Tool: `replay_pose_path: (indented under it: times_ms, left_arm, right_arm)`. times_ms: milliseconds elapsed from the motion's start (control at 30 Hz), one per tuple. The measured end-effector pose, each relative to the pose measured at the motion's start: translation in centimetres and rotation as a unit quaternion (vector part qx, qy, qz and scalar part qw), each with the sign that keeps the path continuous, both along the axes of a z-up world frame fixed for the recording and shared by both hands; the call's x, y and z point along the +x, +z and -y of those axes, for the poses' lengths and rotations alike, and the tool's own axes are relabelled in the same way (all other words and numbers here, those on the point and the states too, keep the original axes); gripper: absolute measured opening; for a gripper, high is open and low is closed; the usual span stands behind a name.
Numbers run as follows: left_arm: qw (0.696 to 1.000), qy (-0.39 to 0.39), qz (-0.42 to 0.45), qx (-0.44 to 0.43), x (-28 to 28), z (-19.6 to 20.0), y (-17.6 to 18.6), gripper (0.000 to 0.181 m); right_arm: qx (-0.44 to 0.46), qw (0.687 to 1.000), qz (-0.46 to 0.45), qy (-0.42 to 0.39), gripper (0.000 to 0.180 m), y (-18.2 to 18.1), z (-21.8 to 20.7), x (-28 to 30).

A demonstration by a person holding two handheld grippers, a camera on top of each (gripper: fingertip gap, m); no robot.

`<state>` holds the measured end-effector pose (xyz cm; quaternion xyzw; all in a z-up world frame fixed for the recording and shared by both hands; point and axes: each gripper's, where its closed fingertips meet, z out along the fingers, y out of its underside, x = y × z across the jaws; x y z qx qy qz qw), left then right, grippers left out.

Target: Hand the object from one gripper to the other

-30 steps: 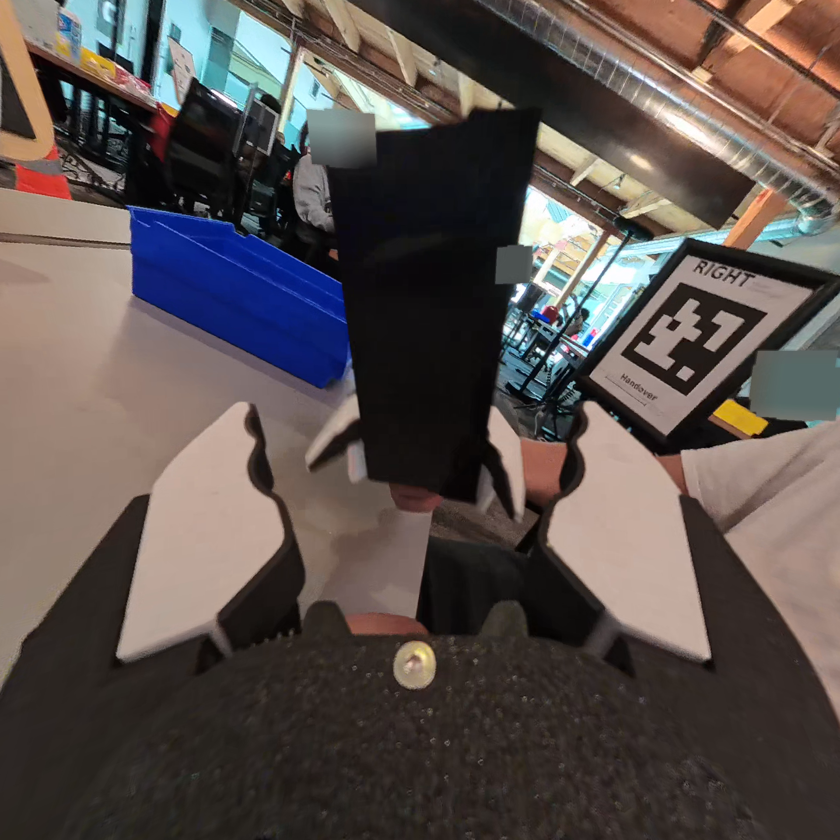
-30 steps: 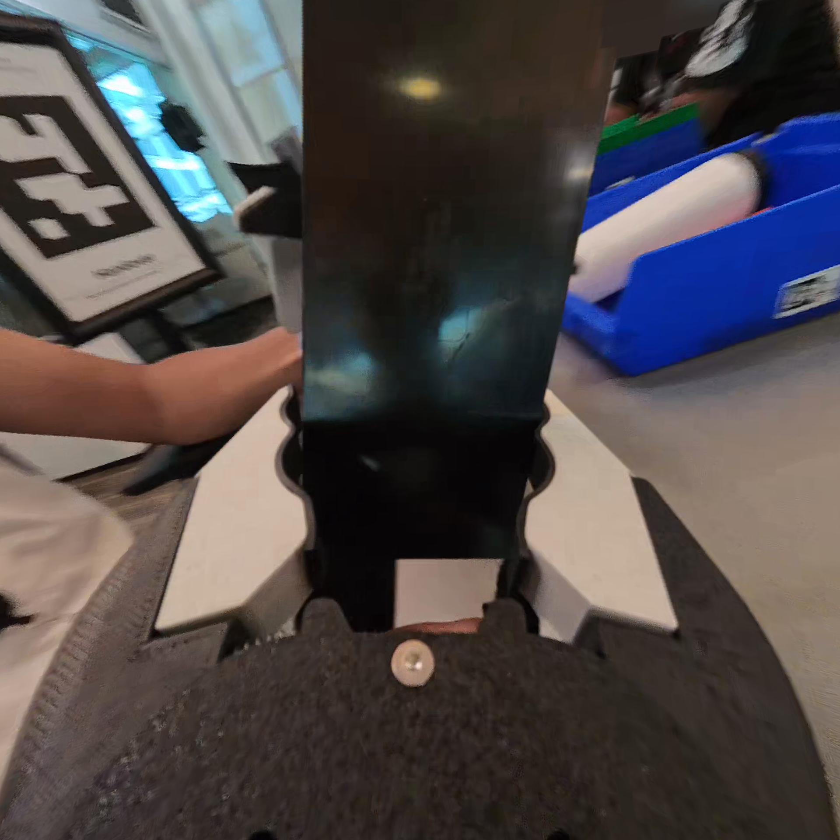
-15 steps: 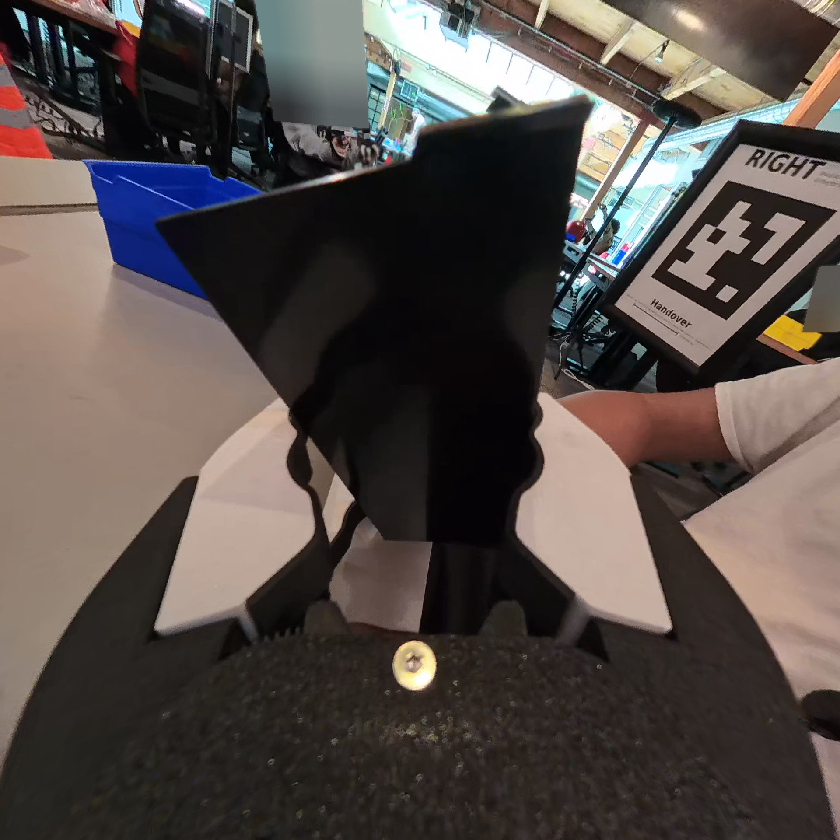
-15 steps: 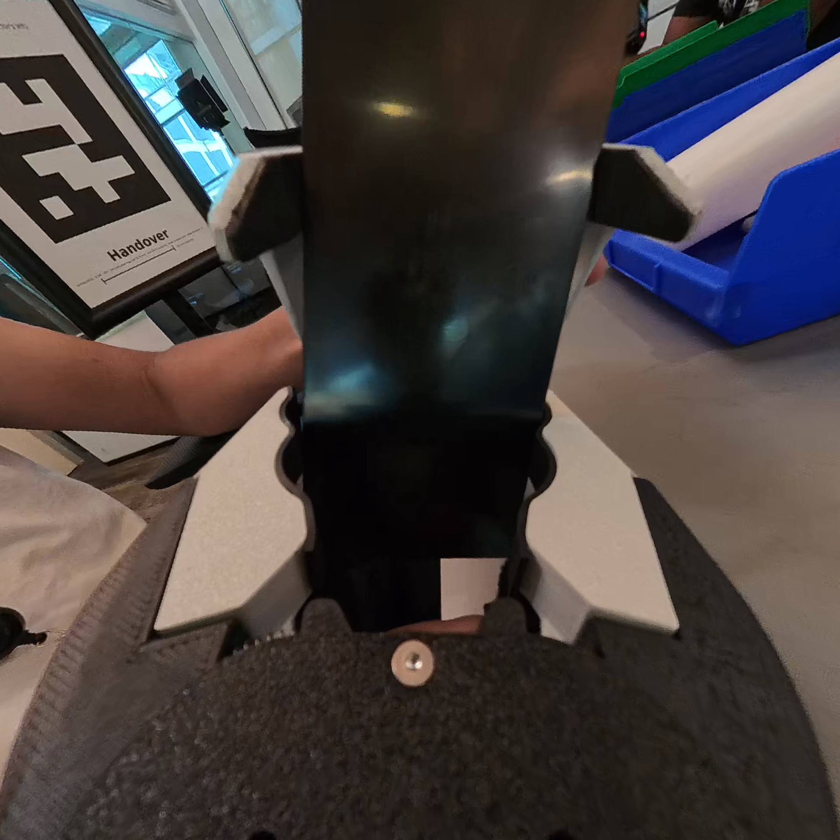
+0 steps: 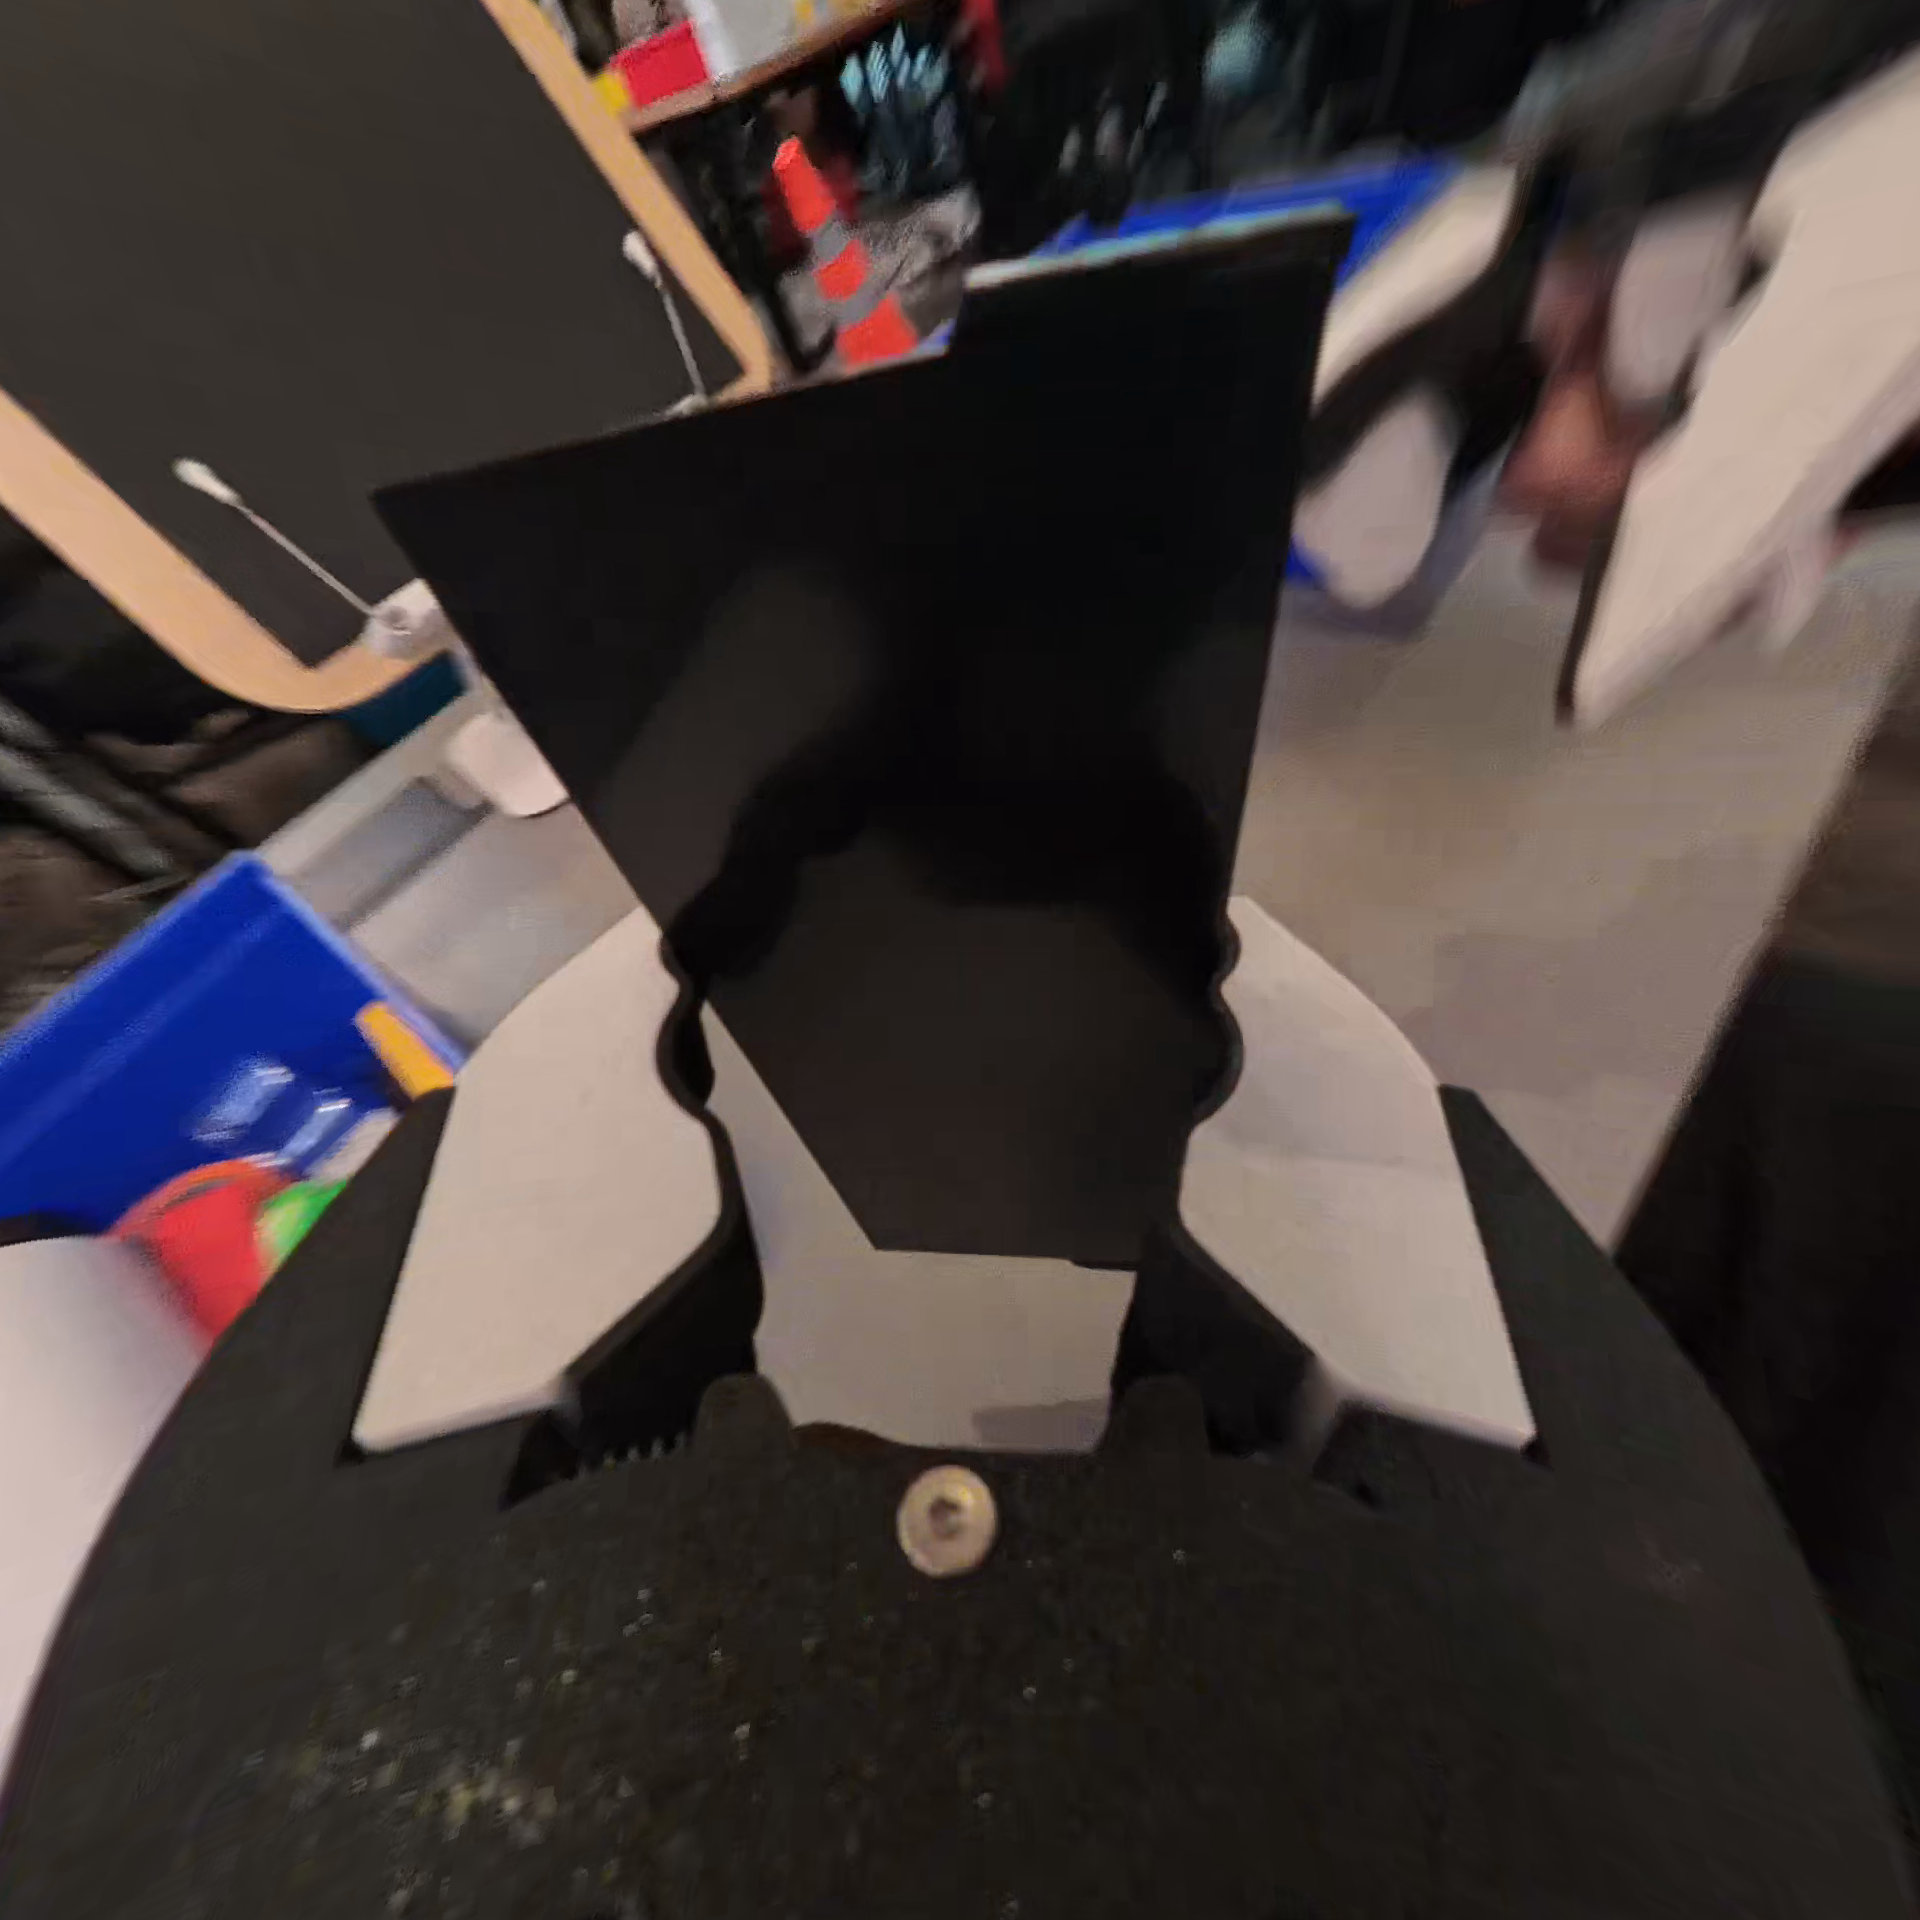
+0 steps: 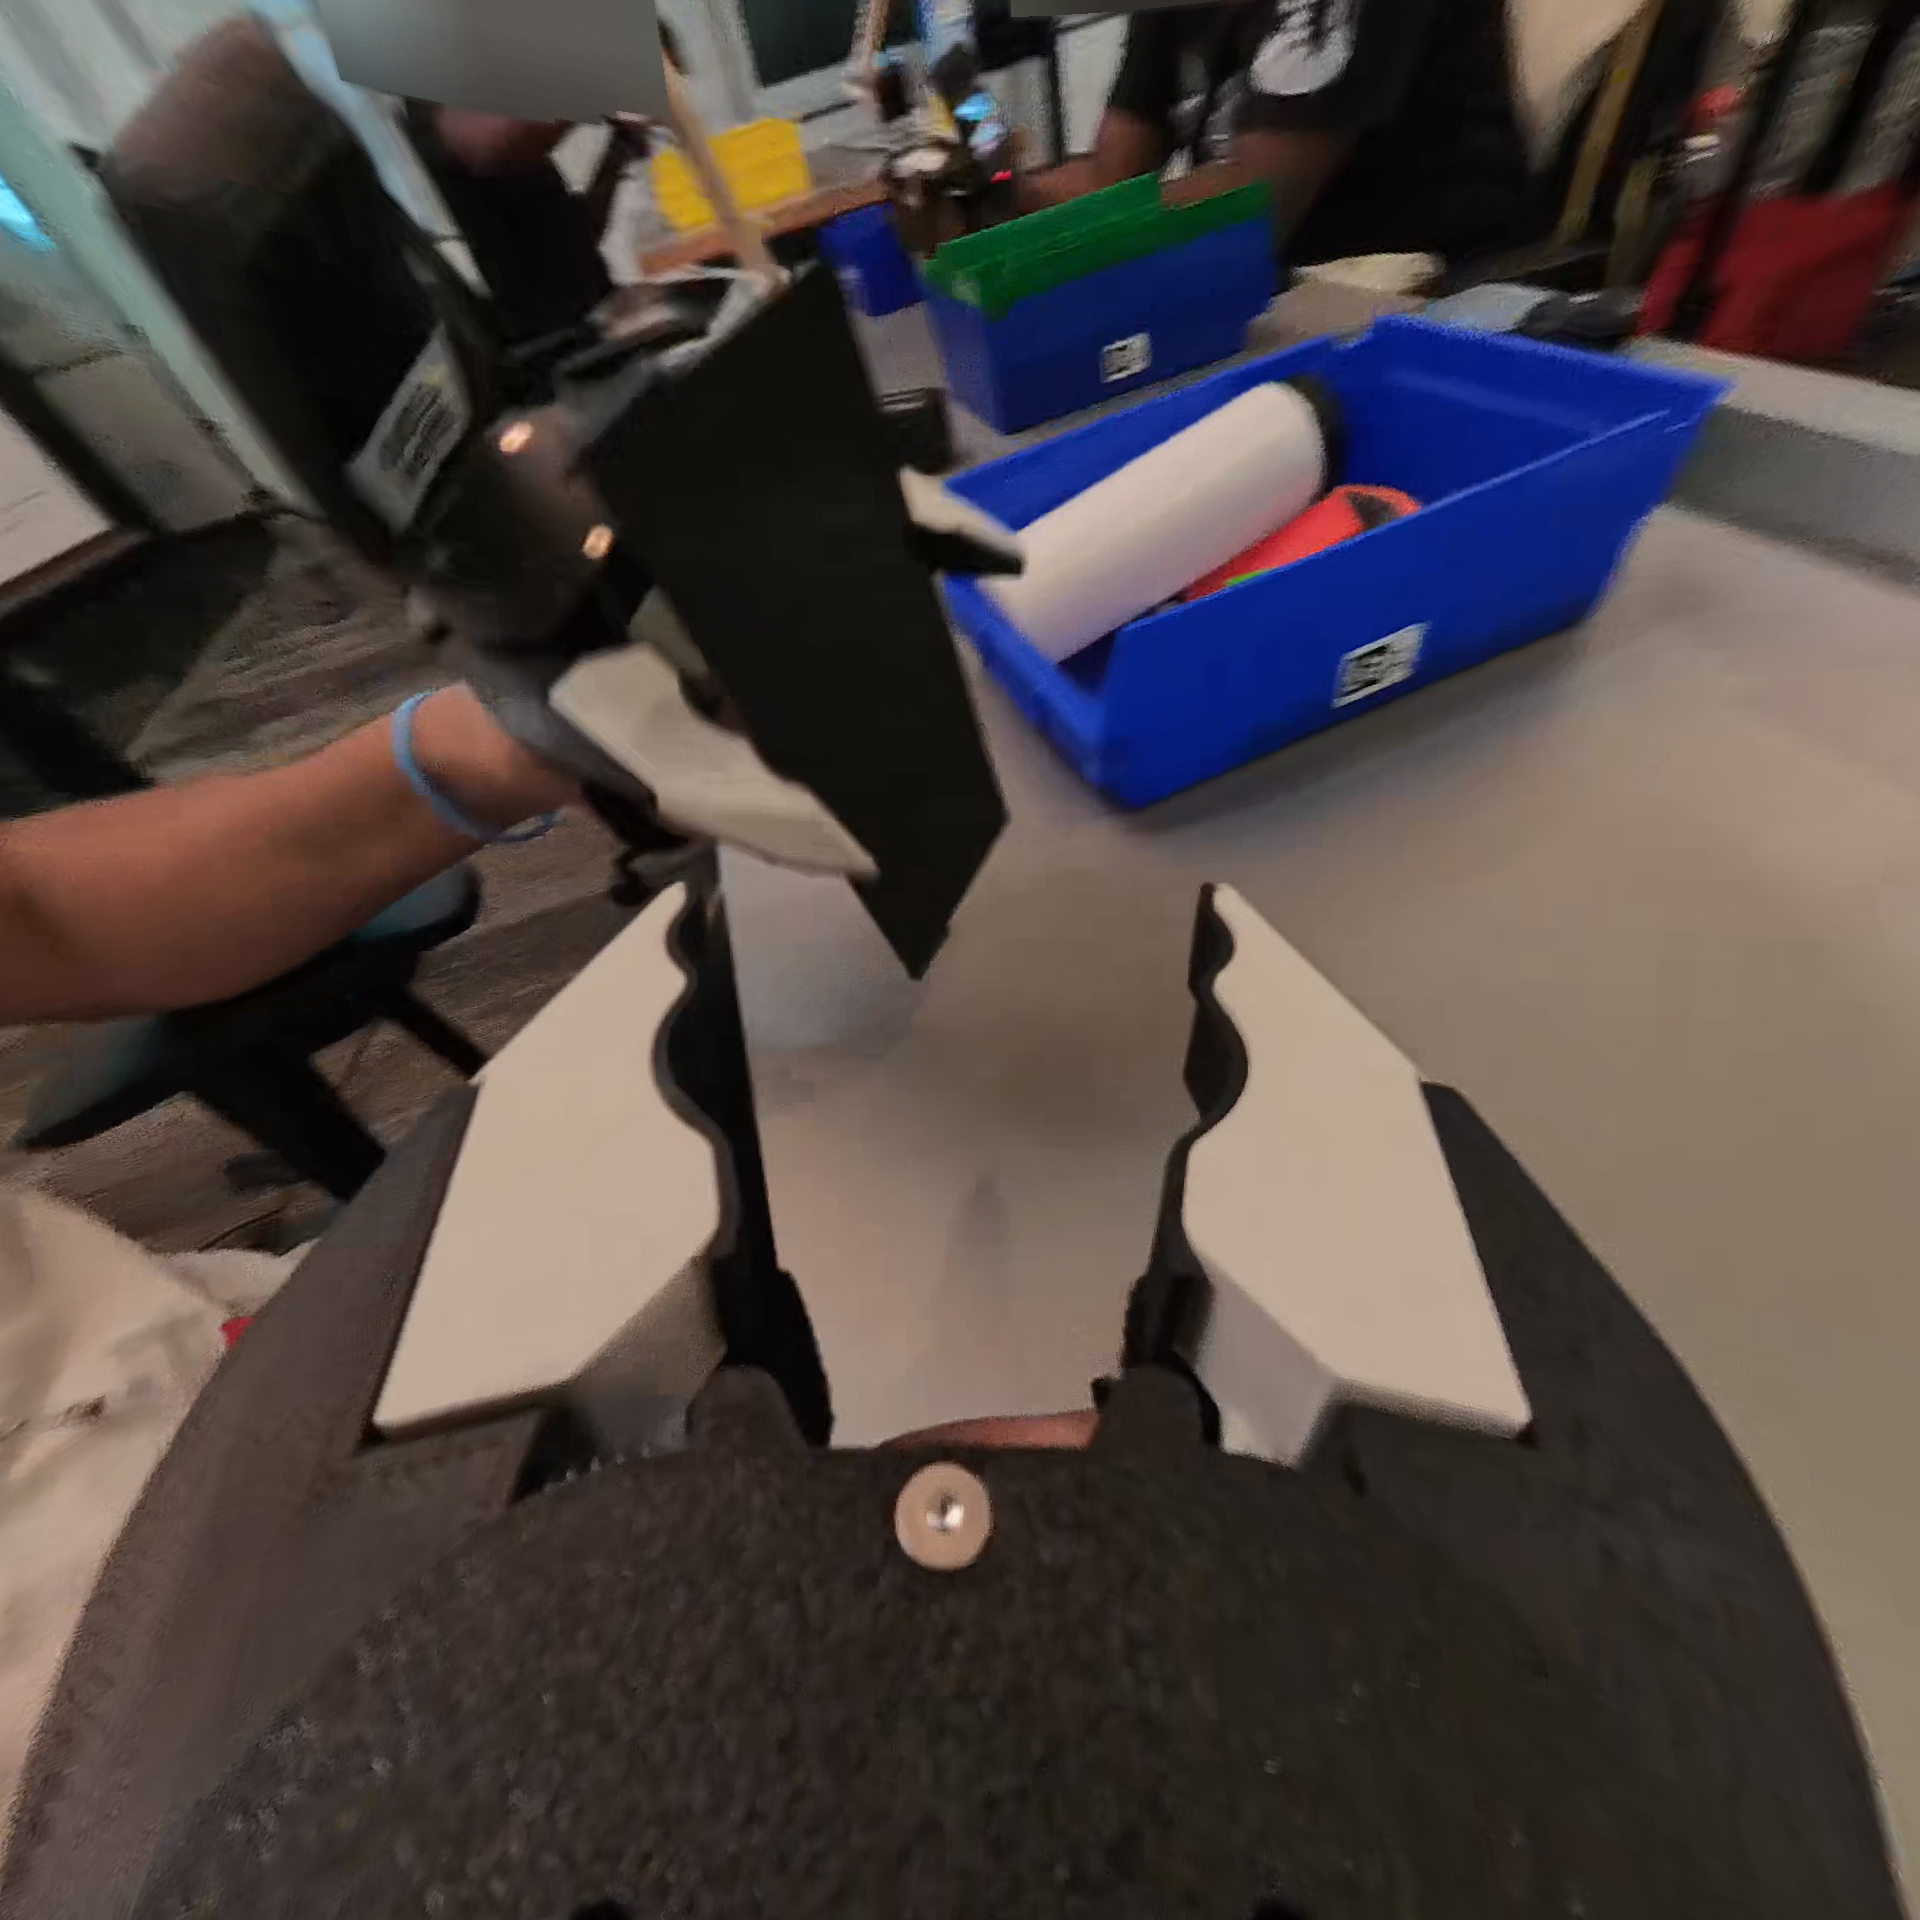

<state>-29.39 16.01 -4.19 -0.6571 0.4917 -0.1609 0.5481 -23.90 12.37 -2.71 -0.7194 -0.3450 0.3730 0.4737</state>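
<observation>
Two tongs over grey table (image 6: 1455, 935): left tongs (image 5: 951, 1023) clamping black panel (image 5: 935, 675), right tongs (image 6: 940, 997) wide.

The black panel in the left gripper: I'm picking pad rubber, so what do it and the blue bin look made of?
Black panel: thin rigid sheet, probably plastic; smooth, faintly glossy, with straight edges. Blue bin: likely moulded plastic; uniform colour, thin walls.

Blue bin (image 6: 1299, 675) stickers blurred; nothing legible.
</observation>
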Motion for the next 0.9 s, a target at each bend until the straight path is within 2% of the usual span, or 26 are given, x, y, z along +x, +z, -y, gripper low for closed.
replay_pose_path:
  times_ms: [67, 167, 300, 433, 467, 500, 667, 900]
  left_arm:
    - [0.993, 0.043, -0.088, 0.071, -0.1, -0.6, -1.0, 0.09]
    - [0.96, 0.097, -0.207, 0.163, -0.4, -1.3, -2.3, 0.091]
    - [0.921, 0.125, -0.29, 0.227, -0.3, -1.6, -3.6, 0.091]
    - [0.883, 0.128, -0.35, 0.284, 0.2, -1.4, -4.6, 0.091]
    - [0.882, 0.127, -0.354, 0.285, 0.3, -1.3, -4.9, 0.091]
    - [0.881, 0.128, -0.358, 0.281, 0.3, -1.3, -5.2, 0.091]
    - [0.892, 0.125, -0.352, 0.254, 0.4, -1.4, -6.3, 0.091]
    - [0.918, 0.072, -0.321, 0.222, 1.7, 0.1, -7.1, 0.092]
  right_arm:
    - [0.009, 0.999, 0.011, -0.037, 0.083, 1.6, -0.3, 0.7]
    - [0.008, 0.999, 0.003, -0.048, 0.072, 3.0, 0.3, 0.1]
    - [-0.002, 0.997, 0.06, -0.048, 0.06, 0.9, 0.5, -1.0]
    - [-0.016, 0.992, 0.096, -0.078, 0.027, -2.0, -0.7, -1.4]
    - [-0.024, 0.993, 0.093, -0.075, 0.022, -2.6, -0.8, -1.6]
    - [-0.038, 0.994, 0.085, -0.065, 0.006, -3.0, -0.6, -1.9]
    - [-0.073, 0.996, 0.042, -0.037, 0.001, -3.6, -0.5, -2.3]
    - [-0.089, 0.994, 0.066, -0.017, 0.001, -3.8, 0.2, -1.1]
